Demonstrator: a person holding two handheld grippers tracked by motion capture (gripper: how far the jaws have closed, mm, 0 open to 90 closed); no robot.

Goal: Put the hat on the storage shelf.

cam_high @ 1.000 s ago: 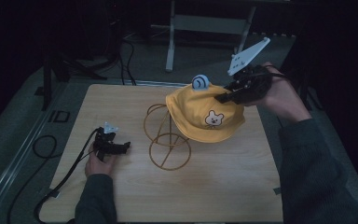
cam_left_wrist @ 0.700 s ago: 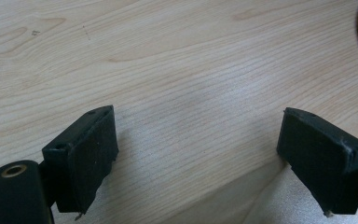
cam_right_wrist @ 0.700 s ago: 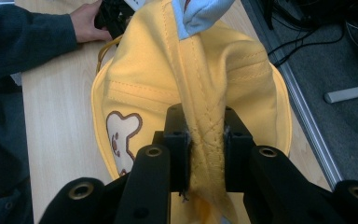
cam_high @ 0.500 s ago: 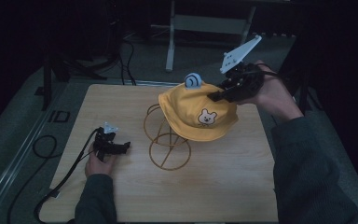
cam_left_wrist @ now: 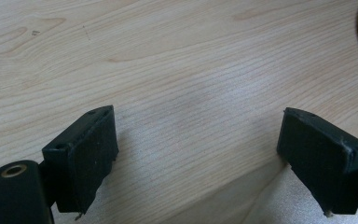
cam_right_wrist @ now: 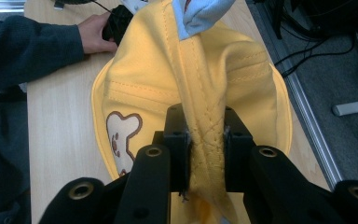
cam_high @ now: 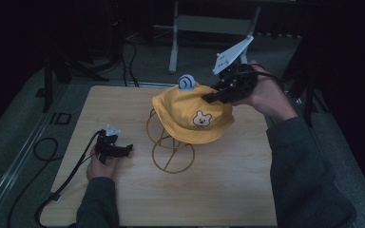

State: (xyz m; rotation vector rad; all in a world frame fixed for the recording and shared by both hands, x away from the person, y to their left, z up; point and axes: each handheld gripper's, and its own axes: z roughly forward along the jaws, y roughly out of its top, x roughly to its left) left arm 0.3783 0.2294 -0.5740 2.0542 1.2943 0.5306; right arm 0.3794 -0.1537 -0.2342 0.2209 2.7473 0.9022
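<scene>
Currently, my right gripper [cam_right_wrist: 205, 140] is clamped on the yellow hat [cam_high: 190, 111], frame centre, over the wire stand [cam_high: 171, 147]; seating remains. Left gripper [cam_left_wrist: 200, 154] gapes empty.

Light wooden tabletop [cam_high: 247, 190] with visible grain – sits on grey carpeted floor [cam_high: 19, 123]. Pale metal frame leg [cam_high: 173, 42] stands beyond the far edge, black cables [cam_high: 128, 47] looped on the floor near it – dark surroundings, little else readable
</scene>
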